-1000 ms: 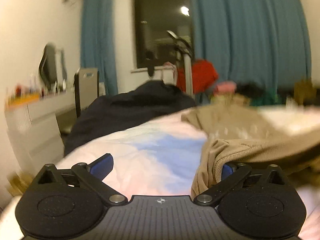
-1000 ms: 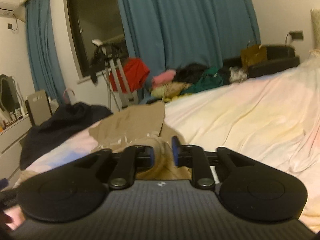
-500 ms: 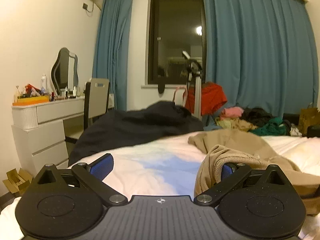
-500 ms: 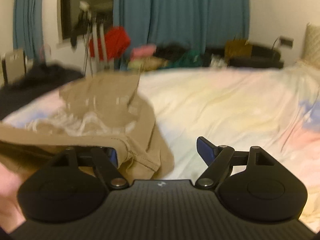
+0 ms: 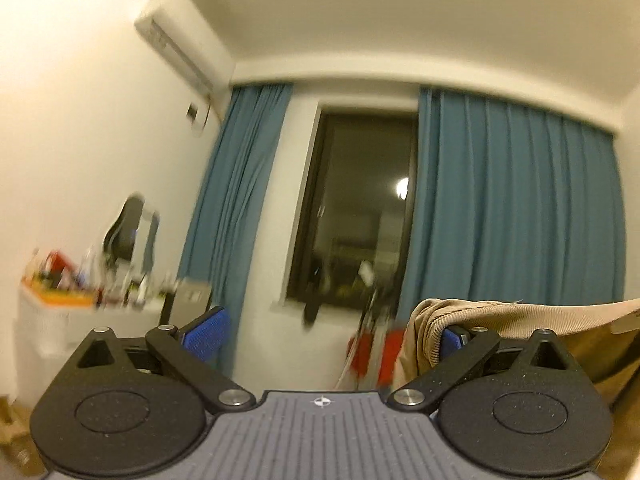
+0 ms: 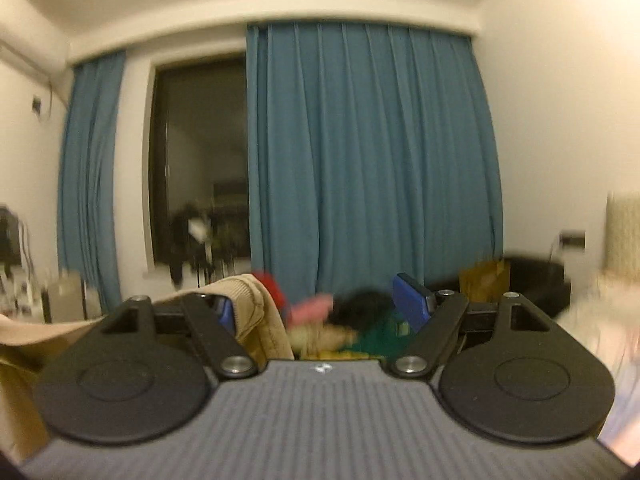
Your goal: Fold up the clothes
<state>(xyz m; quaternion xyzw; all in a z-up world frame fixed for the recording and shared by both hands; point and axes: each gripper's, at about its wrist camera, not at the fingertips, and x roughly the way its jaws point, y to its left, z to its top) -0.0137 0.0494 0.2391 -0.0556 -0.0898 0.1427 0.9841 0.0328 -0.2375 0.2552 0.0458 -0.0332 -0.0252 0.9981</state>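
The tan garment (image 5: 500, 312) is lifted in the air between the two grippers. In the left wrist view it hangs at 3 o'clock, its ribbed hem (image 5: 430, 336) draped over the right blue pad (image 5: 450, 338) of the left gripper (image 5: 332, 334). In the right wrist view the same tan cloth (image 6: 256, 312) hangs at 9 o'clock, draped over the left blue pad (image 6: 226, 314) of the right gripper (image 6: 320, 306).

The jaws of both grippers stand wide apart. The cloth is hooked on one finger of each only; the other pad (image 5: 208, 334) of the left gripper and the other pad (image 6: 412, 300) of the right gripper touch nothing. One second ago the right gripper was nearly closed on the hem; its jaws have just been opening, and the fabric now rests only against one pad.

Earlier both cameras looked across the bed, where the garment lay on the pastel sheet. Now the bed has almost left both views. The left wrist view shows the ceiling, the air conditioner (image 5: 176, 52) at 11 o'clock, the dark window (image 5: 352, 216) and the blue curtains (image 5: 512, 208). In the right wrist view the pile of clothes (image 6: 344, 320) shows low between the fingers, blurred.
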